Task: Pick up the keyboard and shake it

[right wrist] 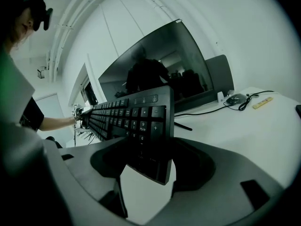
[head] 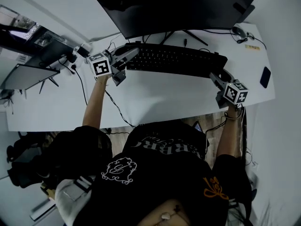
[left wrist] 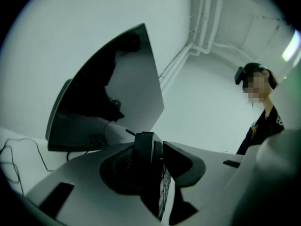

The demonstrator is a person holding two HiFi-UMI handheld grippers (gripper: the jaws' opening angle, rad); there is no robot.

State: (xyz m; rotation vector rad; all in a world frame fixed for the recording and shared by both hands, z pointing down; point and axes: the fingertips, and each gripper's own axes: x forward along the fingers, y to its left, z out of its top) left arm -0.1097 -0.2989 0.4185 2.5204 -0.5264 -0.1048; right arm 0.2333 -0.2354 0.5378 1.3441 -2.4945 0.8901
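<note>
The black keyboard (head: 174, 60) is held off the white desk (head: 155, 100), in front of the monitor, tilted with its keys facing me. My left gripper (head: 127, 58) is shut on its left end, and my right gripper (head: 217, 79) is shut on its right end. In the left gripper view the keyboard (left wrist: 149, 173) shows end-on, pinched between the jaws of the left gripper (left wrist: 153, 147). In the right gripper view the number-pad end of the keyboard (right wrist: 141, 121) sits between the jaws of the right gripper (right wrist: 150, 159), its lower corner hanging above the desk.
A large dark monitor (head: 178, 6) stands just behind the keyboard. A mouse (head: 239, 31) with its cable lies at the desk's back right, a small black object (head: 265, 76) near the right edge. A second screen (head: 26, 76) and cables sit at the left.
</note>
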